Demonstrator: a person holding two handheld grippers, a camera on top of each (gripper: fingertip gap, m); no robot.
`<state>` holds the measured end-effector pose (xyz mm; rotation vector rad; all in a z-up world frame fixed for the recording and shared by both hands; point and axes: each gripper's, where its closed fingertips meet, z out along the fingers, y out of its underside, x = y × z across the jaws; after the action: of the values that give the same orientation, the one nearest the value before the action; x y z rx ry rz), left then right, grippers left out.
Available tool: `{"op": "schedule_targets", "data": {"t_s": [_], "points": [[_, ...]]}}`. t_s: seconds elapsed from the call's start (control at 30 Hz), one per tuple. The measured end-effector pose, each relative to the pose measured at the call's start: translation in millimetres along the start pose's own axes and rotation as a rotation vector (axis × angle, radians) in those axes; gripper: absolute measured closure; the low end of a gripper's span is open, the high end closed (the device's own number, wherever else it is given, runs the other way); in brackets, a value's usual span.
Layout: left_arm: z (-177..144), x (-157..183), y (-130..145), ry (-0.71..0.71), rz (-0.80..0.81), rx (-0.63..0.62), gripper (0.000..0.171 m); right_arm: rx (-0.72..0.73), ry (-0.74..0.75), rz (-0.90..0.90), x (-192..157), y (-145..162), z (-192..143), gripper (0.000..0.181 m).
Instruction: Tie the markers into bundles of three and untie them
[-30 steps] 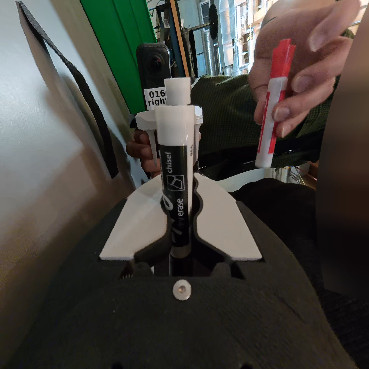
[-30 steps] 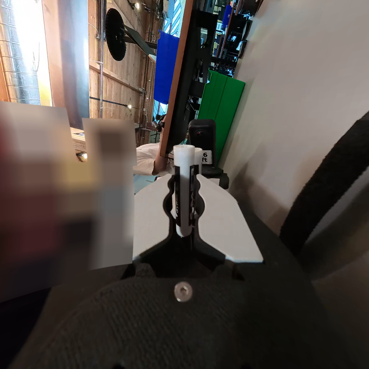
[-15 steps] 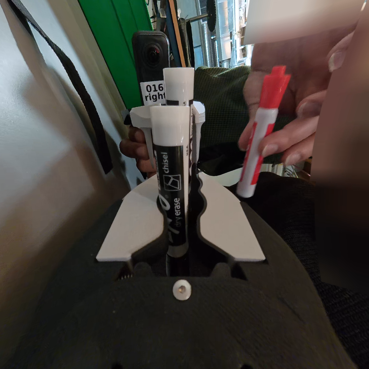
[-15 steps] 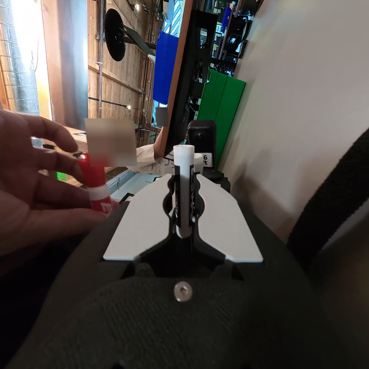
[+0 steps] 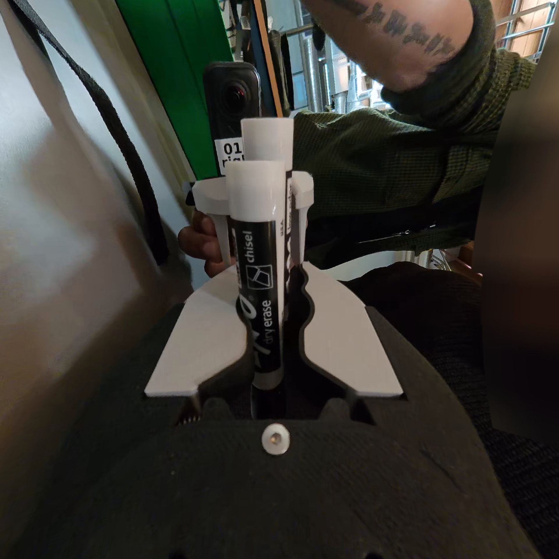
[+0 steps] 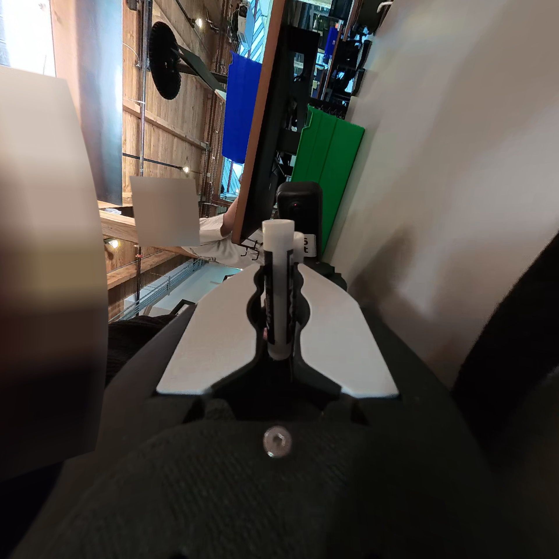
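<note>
In the left wrist view my left gripper [image 5: 266,269] is shut on a black-and-white marker [image 5: 260,302] that sticks out forward between its white fingers. Straight ahead the right gripper faces me, its white fingers [image 5: 208,198] closed on a second black-and-white marker [image 5: 267,139]; the two markers lie side by side and overlap. In the right wrist view my right gripper [image 6: 278,267] is shut on its marker [image 6: 278,302], and the other marker's white end [image 6: 299,245] shows just behind it. No red marker and no tie is in view.
A person's bare forearm and green sleeve [image 5: 423,151] cross the top right of the left wrist view. A hand [image 5: 199,242] holds the right gripper's body. A black strap [image 5: 121,136] lies on the white surface, by a green panel [image 5: 181,75]. A dark blurred mass fills the right edge. Across from one pair of fingers to the other is roughly 5 cm.
The hand with the red marker has left both views; only the forearm and sleeve now cross the top. Both grippers stay shut on their markers, nearly still.
</note>
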<state>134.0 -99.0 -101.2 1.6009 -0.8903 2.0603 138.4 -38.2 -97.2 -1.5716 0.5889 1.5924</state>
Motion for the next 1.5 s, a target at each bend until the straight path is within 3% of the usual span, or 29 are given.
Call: {"op": "schedule_targets", "data": {"t_s": [0.43, 0.57, 0.83, 1.23, 1.5], "points": [[-1.3, 0.7, -1.2, 0.006, 0.001, 0.002, 0.146, 0.018, 0.016, 0.0, 2.3, 3.5, 3.9, 0.164], [-0.8, -0.3, 0.1, 0.0, -0.009, -0.008, 0.157, 0.007, -0.001, 0.016, 1.4, 5.3, 4.5, 0.164], [0.3, -0.9, 2.0, -0.011, -0.009, -0.019, 0.158, -0.021, -0.021, 0.01, -1.3, 7.9, 4.1, 0.162], [4.0, -14.0, 18.4, -0.082, -0.046, -0.118, 0.158, -0.099, 0.117, -0.161, 6.4, 1.0, -11.3, 0.126], [9.7, -18.1, 46.1, -0.125, -0.054, -0.264, 0.158, -0.184, 0.145, -0.109, 16.5, 16.3, -8.7, 0.121]]}}
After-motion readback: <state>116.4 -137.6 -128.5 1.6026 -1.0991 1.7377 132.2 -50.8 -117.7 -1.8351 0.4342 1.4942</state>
